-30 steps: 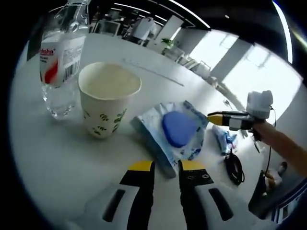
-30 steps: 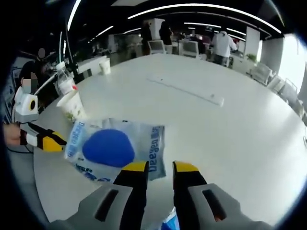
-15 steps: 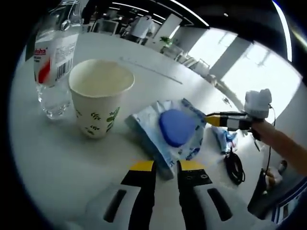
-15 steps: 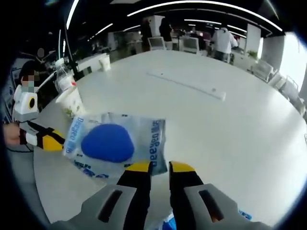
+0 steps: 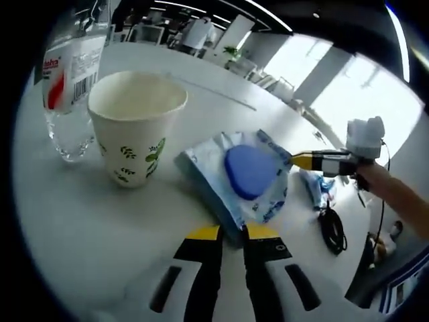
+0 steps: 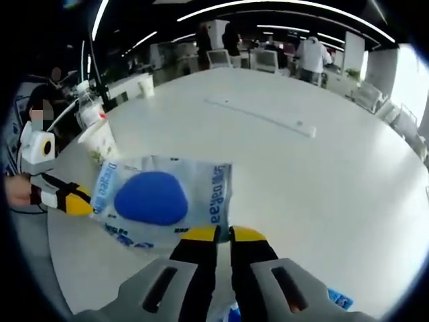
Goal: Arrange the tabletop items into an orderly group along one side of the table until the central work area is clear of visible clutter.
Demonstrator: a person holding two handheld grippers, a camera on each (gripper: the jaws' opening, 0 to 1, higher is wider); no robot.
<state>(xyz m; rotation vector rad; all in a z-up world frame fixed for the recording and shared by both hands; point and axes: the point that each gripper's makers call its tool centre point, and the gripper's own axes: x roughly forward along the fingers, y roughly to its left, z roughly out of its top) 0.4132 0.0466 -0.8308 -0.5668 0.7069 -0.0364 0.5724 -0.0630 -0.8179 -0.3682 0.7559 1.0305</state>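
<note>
We see the left gripper (image 5: 226, 233) with jaws nearly together on the near edge of the wipes pack (image 5: 244, 176); the right gripper (image 6: 216, 234) is pinched on the opposite edge. The pack sits between them, flat on the white table (image 6: 322, 174), blue lid up. Just left of the pack stands a paper cup (image 5: 135, 125); we can't tell whether anything is in it. Behind it is a clear water bottle (image 5: 67, 80), liquid level unclear. Past the pack: a blue wrapper (image 5: 316, 190) and black cable (image 5: 332, 231). Farther out, a long white strip (image 6: 261, 117) lies mid-table.

wipes pack (image 5: 248, 176): glossy plastic film | cup (image 5: 136, 125): matt paper | bottle (image 5: 66, 80): clear plastic | table (image 6: 322, 174): smooth white
</note>
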